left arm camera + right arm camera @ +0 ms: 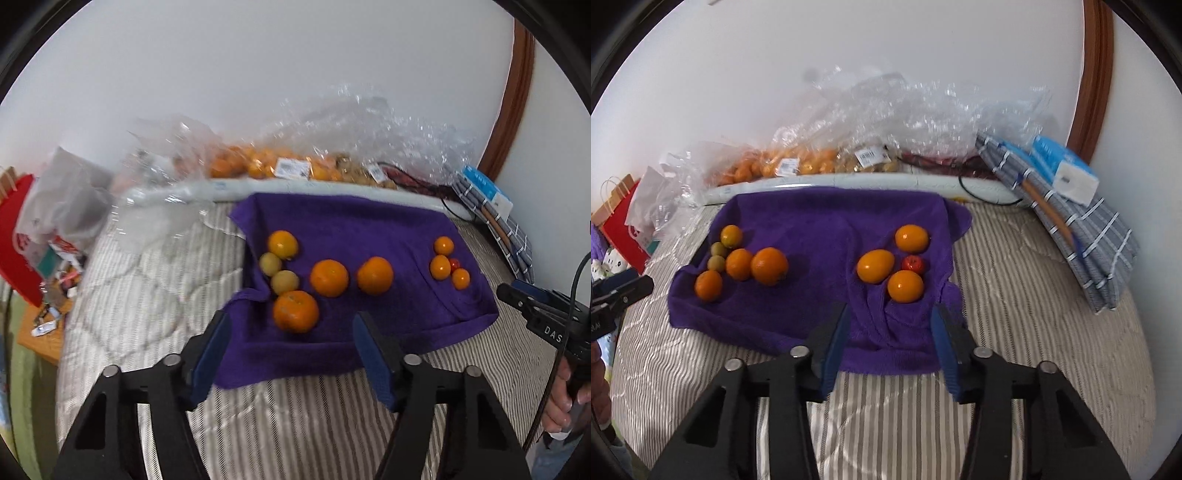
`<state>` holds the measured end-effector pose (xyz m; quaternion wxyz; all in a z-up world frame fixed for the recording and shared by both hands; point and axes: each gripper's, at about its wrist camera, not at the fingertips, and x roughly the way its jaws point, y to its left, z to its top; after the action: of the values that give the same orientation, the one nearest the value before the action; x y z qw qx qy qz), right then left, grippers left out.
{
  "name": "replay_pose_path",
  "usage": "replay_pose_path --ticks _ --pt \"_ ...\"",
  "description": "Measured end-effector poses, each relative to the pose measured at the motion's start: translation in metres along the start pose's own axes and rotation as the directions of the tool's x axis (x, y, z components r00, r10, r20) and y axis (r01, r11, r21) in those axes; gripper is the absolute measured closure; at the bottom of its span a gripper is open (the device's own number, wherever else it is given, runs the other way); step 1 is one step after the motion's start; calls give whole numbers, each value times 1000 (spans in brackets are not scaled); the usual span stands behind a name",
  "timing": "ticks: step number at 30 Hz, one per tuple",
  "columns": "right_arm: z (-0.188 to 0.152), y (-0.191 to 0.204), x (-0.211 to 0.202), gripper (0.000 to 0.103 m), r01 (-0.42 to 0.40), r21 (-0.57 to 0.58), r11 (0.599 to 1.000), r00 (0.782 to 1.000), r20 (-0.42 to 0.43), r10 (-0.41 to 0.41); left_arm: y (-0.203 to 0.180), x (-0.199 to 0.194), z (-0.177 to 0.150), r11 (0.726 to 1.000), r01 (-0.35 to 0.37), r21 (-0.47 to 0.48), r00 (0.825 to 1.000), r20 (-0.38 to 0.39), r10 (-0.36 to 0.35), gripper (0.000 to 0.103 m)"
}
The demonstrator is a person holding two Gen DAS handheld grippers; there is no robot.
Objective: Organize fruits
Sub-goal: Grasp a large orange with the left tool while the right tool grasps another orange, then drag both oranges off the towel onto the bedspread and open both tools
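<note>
A purple towel point(369, 221) point(820, 214) lies on a striped bed. On its left sit several oranges, the nearest point(295, 311) point(708, 285), and two small yellow-green fruits point(284, 282) point(716, 263). On its right are three small oranges point(875, 266) point(440, 267) and a small red fruit point(913, 264) point(454, 263). My left gripper point(291, 332) is open and empty, just short of the nearest orange. My right gripper point(890, 325) is open and empty, just short of the right group's front orange point(905, 286). The right gripper also shows at the left wrist view's right edge point(517, 295).
Clear plastic bags of oranges point(258, 166) point(783, 164) and other produce lie against the wall behind the towel. A folded checked cloth with a blue tissue pack point(1067, 173) sits at the right. A red paper bag point(18, 236) and clutter stand at the left.
</note>
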<state>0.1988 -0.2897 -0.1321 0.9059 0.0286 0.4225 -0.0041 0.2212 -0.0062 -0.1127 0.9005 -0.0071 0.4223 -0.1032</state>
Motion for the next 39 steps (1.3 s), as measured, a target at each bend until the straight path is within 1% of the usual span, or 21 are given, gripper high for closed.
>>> replay_pose_path --ticks 2,4,7,11,14,15,18,20,21,22,23,24,26,28,34,38,39 --pt "2 -3 11 65 -8 7 1000 1000 -10 9 -3 15 3 1000 10 -2 1000 -21 -10 43" --pt "3 -5 22 66 -5 2 1000 1000 -16 5 -6 31 6 1000 22 -2 999 -45 -22 56" --pt "6 -7 39 73 -13 -2 1000 999 -38 13 -8 50 8 999 34 -3 996 -84 -34 57" --pt "8 -10 53 73 -28 0 1000 998 -55 28 -10 65 8 999 51 -3 993 -111 -51 57" --pt "10 -12 56 73 -29 -3 1000 998 -54 29 -13 69 8 1000 18 26 995 -103 -15 57" --pt "10 -12 56 73 -28 -7 1000 998 -53 28 -13 71 8 999 10 38 994 -111 -5 56" --pt "10 -9 57 73 -34 -19 999 998 -52 32 -15 78 9 997 -47 66 992 -118 55 57" --pt "10 -6 58 73 -36 -31 999 998 -54 35 -16 79 8 994 -65 86 990 -117 75 56" --pt "9 -5 59 73 -37 -37 999 998 -56 35 -16 80 8 992 -77 98 989 -115 88 59" --pt "9 -4 61 73 -39 -44 998 998 -59 36 -17 80 7 989 -96 113 988 -110 108 66" --pt "9 -2 63 73 -38 -50 998 997 -62 35 -17 79 7 987 -102 120 988 -105 115 65" --pt "9 -1 65 73 -35 -55 998 997 -67 31 -16 78 8 990 -85 115 989 -111 98 65" --pt "10 -1 68 73 -31 -61 998 997 -72 27 -11 77 9 997 -28 78 991 -128 38 66" --pt "11 -1 71 73 -32 -62 998 997 -73 27 -7 73 9 999 13 46 992 -129 -7 66" --pt "15 3 75 72 6 -94 996 998 -54 -11 -3 58 10 999 40 23 994 -99 -38 66" --pt "17 3 80 71 63 -122 990 996 -56 -70 2 50 11 999 41 17 996 -85 -39 66" --pt "17 2 82 70 71 -124 990 995 -55 -78 3 49 11 999 41 17 996 -82 -39 66"
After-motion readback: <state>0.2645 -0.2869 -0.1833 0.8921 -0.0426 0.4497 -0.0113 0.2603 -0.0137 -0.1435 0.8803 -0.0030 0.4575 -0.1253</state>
